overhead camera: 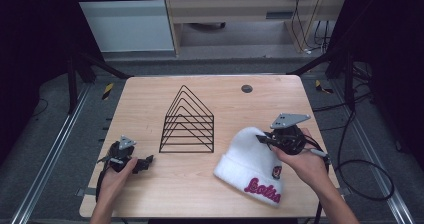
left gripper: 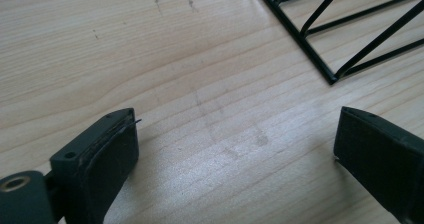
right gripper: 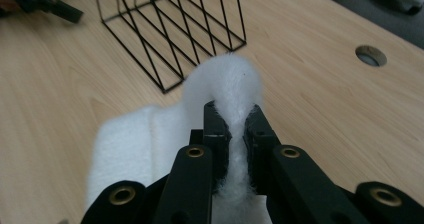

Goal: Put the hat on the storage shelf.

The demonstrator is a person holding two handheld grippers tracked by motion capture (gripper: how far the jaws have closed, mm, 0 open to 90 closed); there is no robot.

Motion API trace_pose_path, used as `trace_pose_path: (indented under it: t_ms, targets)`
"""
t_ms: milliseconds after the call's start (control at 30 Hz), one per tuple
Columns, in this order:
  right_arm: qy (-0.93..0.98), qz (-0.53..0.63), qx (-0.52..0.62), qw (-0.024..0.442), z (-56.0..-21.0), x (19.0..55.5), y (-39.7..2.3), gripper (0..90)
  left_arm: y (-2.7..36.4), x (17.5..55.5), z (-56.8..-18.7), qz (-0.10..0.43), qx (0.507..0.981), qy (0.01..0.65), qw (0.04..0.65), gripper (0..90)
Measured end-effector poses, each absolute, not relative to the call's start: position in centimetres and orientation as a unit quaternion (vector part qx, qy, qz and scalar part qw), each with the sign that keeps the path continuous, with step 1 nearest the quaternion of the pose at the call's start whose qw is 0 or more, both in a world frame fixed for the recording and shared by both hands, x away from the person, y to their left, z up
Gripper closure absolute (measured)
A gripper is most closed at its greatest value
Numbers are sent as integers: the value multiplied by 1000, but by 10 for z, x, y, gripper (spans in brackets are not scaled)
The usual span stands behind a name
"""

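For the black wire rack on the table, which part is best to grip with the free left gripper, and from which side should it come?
Probably a top peak of the wire rack, from above. The rack stands upright on the table as a row of thin triangular frames; a peak wire fits between jaws. The left gripper is open beside the rack's near left corner, while the right gripper is shut on the white beanie.
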State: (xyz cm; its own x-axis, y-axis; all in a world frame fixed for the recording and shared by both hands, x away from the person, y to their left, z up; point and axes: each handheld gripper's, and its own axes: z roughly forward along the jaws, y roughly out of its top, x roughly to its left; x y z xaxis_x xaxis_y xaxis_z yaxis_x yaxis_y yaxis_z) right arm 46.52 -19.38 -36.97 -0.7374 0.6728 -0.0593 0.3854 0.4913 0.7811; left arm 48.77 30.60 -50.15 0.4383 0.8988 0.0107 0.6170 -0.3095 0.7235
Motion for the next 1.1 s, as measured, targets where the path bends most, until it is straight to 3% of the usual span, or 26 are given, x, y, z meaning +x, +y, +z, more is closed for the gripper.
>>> trace_pose_path:
  t_ms: [433,1100]
  targets:
    - [835,456,242,188,-323,429,-175,838,305,460,-445,235,773,454,374,38]
    - [802,509,236,205,-262,460,-183,838,270,447,-370,245,788,385,413,34]
